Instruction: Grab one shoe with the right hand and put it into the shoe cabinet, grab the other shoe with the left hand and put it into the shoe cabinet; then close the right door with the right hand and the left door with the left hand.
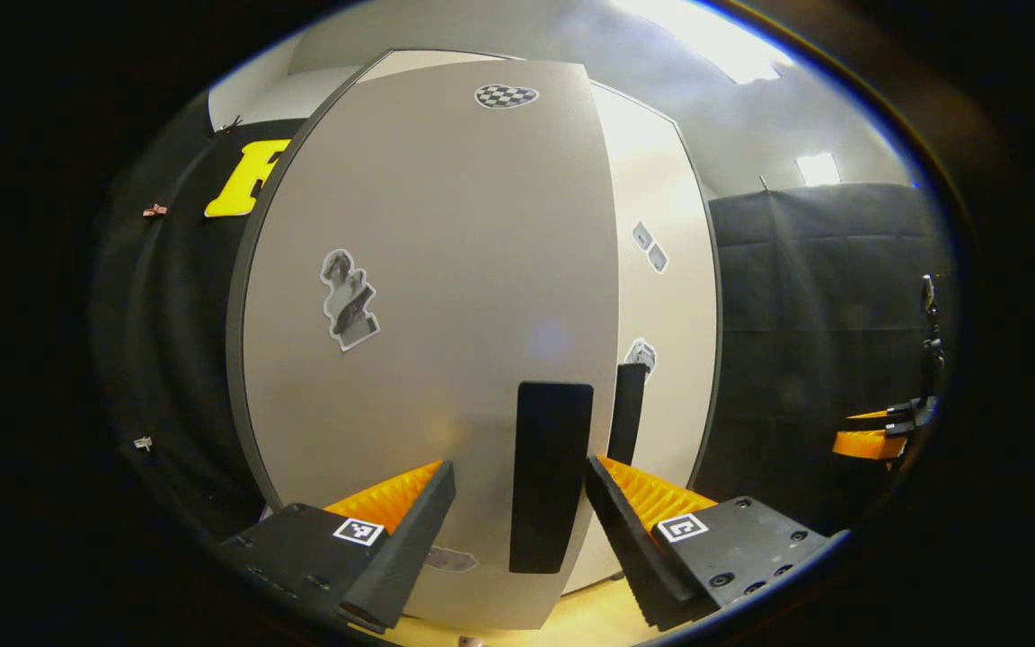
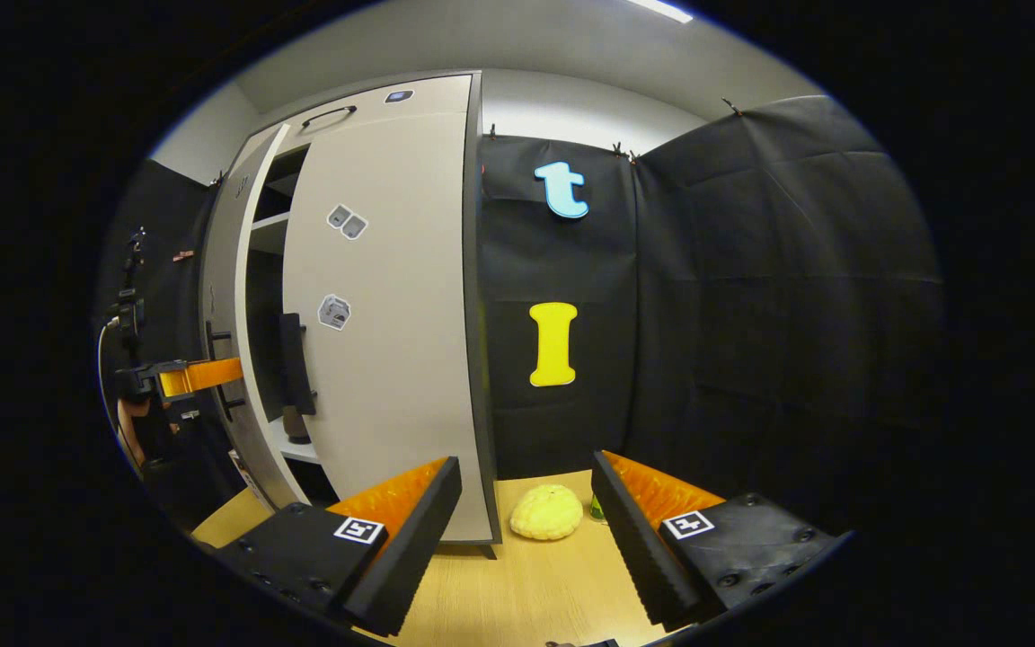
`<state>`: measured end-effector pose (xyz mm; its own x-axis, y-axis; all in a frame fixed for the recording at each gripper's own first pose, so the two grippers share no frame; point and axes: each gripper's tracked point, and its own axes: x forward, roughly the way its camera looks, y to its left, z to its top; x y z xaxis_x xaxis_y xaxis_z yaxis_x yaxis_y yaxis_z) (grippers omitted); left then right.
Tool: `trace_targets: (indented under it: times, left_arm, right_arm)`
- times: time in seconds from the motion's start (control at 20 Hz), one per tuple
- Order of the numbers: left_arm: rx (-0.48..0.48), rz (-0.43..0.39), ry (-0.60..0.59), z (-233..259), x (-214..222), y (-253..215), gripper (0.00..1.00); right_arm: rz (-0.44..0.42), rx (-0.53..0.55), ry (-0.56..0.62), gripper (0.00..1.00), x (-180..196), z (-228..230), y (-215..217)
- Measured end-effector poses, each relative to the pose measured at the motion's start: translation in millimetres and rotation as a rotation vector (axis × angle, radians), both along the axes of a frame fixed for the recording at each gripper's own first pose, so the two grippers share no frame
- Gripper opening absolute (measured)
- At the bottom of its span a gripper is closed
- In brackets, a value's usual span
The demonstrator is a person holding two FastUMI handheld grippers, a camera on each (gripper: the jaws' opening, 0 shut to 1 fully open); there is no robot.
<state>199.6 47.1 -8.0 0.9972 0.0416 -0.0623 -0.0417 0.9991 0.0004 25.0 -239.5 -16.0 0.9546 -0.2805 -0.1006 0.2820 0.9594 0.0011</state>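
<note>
Shoe cabinet [image 2: 374, 296]: right door [image 2: 392, 341] shut. Left door [image 1: 428, 341] nearly closed, narrow gap remaining. Left gripper [image 1: 517, 530] wide open, empty, straddling the door's handle [image 1: 551, 476]; press flat near it, steady. Right gripper [image 2: 526, 530] open, empty, held back. Shoes: can't tell, presumably inside.

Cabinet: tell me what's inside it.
Through the gap between the doors, the right gripper view shows the cabinet holding pale shelves and one dark object on a lower shelf. The right door covers the rest; no shoe can be confirmed.
</note>
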Motion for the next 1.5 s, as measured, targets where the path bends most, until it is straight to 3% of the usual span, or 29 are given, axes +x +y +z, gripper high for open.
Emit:
trace_targets:
  times: [0.4,0.9,1.1,1.5]
  left_arm:
    - [0.002,0.150,-0.007,-2.0,21.3,-1.9,0.93]
    - [-0.004,0.255,-0.030,-2.5,29.4,-0.8,0.94]
    - [0.010,0.265,-0.047,10.4,8.2,-2.3,0.95]
    - [0.013,0.234,-0.009,10.4,-78.6,-18.6,0.95]
  right_arm:
    - [0.045,0.027,0.009,0.97,-4.0,-2.5,-10.7]
    - [0.127,0.037,0.011,0.97,3.5,2.3,-12.8]
    - [0.161,0.044,0.005,0.97,11.3,5.4,-4.6]
    - [0.266,0.022,-0.011,0.97,25.1,15.3,46.0]
